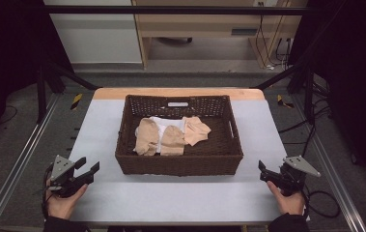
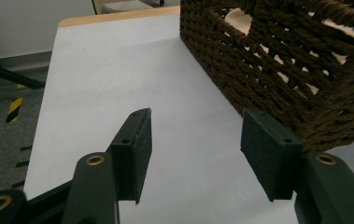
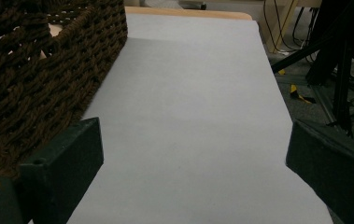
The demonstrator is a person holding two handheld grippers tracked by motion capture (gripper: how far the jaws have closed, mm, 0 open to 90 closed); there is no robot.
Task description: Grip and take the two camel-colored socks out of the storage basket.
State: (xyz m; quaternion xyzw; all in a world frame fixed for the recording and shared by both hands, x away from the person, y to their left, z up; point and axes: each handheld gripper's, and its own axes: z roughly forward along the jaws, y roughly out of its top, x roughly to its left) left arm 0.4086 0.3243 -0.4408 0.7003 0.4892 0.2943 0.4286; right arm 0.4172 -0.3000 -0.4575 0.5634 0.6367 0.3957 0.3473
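At the near edge of the tabletop [image 1: 180,198] I hold the left gripper [image 1: 88,169] and right gripper [image 1: 263,170] by the near corners, both with jaws wide and empty. My concern is that a low reach could catch the woven wall and shove the basket [image 1: 178,163] toward the far edge. Mid-table, it holds tan socks [image 1: 171,137] lying on white cloth [image 1: 163,124].

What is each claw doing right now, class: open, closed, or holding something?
Left claw: open, holding nothing, beside the basket.
Right claw: open, holding nothing.
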